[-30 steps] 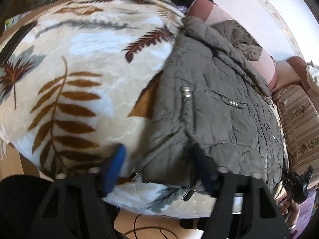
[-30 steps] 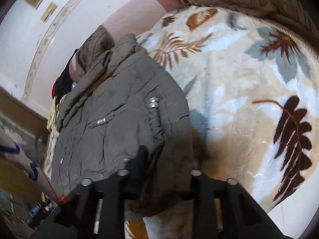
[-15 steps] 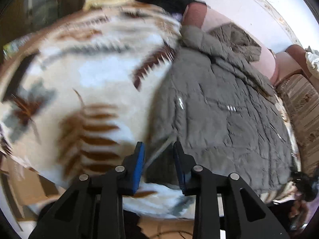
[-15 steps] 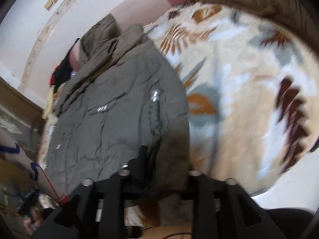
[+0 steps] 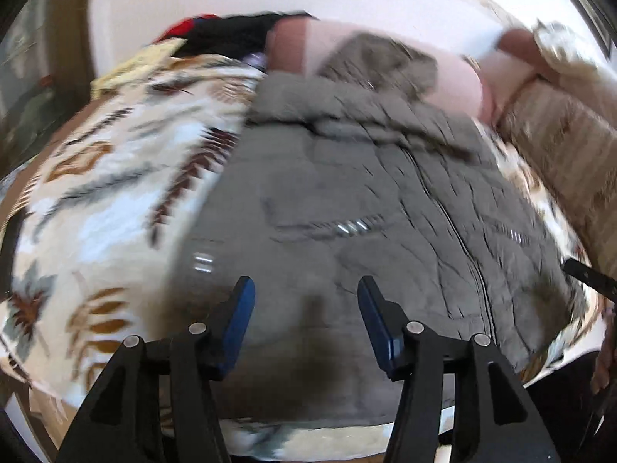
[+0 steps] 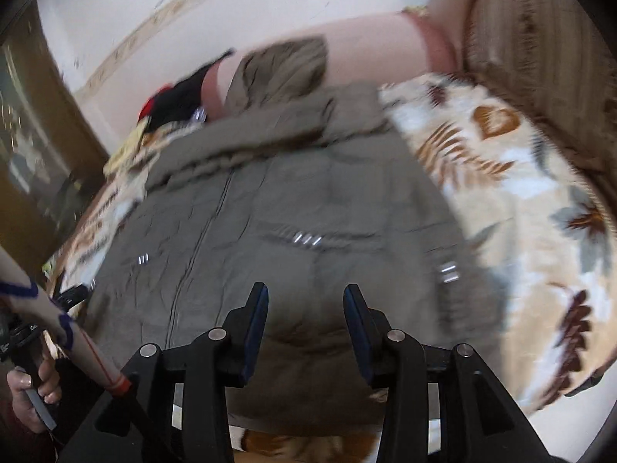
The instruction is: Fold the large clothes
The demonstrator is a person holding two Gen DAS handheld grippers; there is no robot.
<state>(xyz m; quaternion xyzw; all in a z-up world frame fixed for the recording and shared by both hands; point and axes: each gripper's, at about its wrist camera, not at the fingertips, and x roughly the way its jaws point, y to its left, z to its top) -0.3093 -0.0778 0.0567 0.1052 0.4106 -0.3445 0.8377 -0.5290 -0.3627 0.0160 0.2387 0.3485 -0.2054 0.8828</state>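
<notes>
Jacket (image 5: 347,200), grey-olive, quilted, lies flat on the leaf-print blanket (image 5: 96,193) over the bed, hem at the near edge, hood (image 5: 378,61) up against the pink bolster (image 6: 370,38) at the far edge. Front zipper (image 5: 455,231) closed. Left claw (image 5: 304,316): jaws have just been opening, now spread above the hem, nothing between them. Right claw (image 6: 304,316): jaws also just opening, spread, empty, over the hem. Both views motion-blurred.
</notes>
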